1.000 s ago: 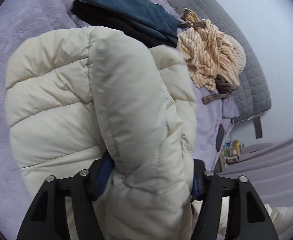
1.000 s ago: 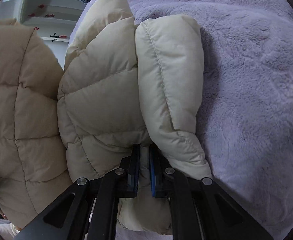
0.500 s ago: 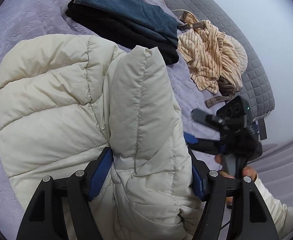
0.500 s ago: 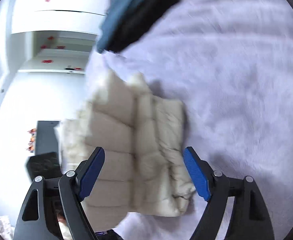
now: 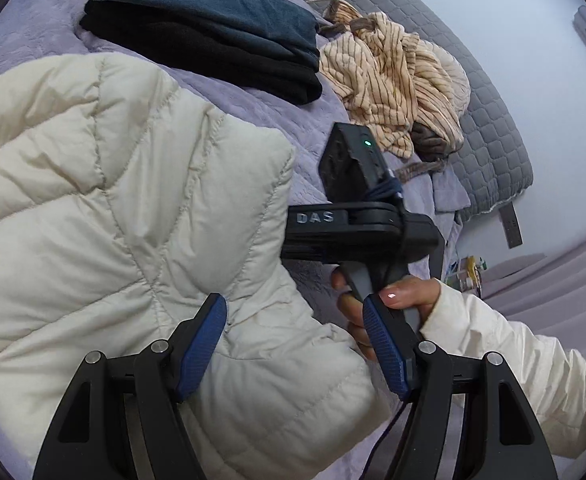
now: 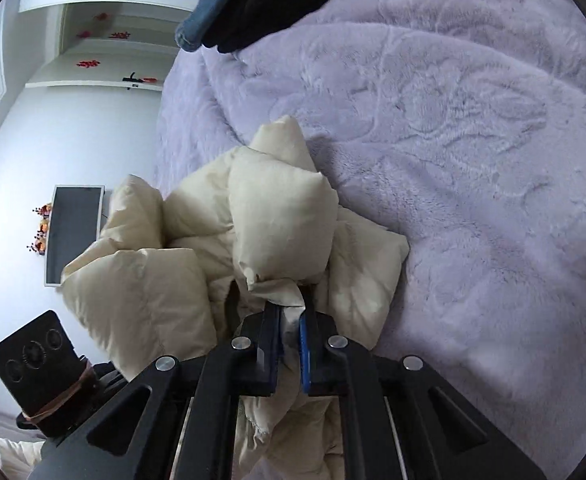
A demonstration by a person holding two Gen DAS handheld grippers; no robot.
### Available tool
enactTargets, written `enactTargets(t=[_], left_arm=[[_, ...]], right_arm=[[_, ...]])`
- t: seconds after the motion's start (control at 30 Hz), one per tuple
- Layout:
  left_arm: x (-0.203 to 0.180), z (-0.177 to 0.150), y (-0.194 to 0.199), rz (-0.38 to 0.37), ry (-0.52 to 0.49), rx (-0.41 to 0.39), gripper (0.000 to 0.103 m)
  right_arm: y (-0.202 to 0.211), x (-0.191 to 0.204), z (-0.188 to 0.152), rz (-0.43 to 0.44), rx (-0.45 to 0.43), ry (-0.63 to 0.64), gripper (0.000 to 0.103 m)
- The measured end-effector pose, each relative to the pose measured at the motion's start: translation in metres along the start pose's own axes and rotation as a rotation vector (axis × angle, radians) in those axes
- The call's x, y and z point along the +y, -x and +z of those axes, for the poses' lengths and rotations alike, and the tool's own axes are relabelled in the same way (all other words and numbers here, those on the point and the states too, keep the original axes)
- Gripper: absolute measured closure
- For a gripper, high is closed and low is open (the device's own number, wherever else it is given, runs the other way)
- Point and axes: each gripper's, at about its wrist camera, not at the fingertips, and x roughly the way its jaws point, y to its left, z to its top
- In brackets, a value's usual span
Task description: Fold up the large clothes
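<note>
A cream puffer jacket [image 5: 105, 208] lies bunched on the lilac bed cover [image 6: 473, 160]. My left gripper [image 5: 293, 344] is open, its blue pads on either side of a jacket fold without pinching it. My right gripper [image 6: 291, 344] is shut on an edge of the cream puffer jacket [image 6: 281, 224]. In the left wrist view the right gripper's black body [image 5: 357, 220] reaches in from the right, held by a hand in a white sleeve; its fingertips are hidden behind the jacket.
Folded blue jeans on a black garment [image 5: 213, 36] lie at the far side of the bed. A crumpled striped beige garment [image 5: 397, 80] lies beside a grey quilted headboard [image 5: 489, 128]. A white wall with shelves and a monitor [image 6: 73, 232] shows left.
My left gripper has opened and let go of the jacket fold. My right gripper let go, swung wide, then closed again on another edge of the jacket beside the left gripper.
</note>
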Motion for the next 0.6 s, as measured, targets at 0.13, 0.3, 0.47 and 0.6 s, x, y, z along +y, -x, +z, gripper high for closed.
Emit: enactTargets(t=[0.13, 0.3, 0.47, 0.6], left_arm=[[-0.003, -0.005, -0.028, 0.013, -0.056, 0.047, 0.032], [0.002, -0.009, -0.046, 0.042, -0.068, 0.058, 0.032], [0.002, -0.015, -0.052, 0.071, -0.093, 0.07, 0.032], [0.003, -0.016, -0.051, 0.075, -0.091, 0.072, 0.032]], right_arm=[[-0.034, -0.009, 0.009, 0.004, 0.043, 0.031, 0.096], [-0.051, -0.013, 0.019, 0.013, 0.064, 0.027, 0.098], [-0.036, -0.011, 0.016, 0.014, 0.065, 0.005, 0.094], [-0.015, 0.0, 0.01, -0.04, 0.048, 0.033, 0.087]])
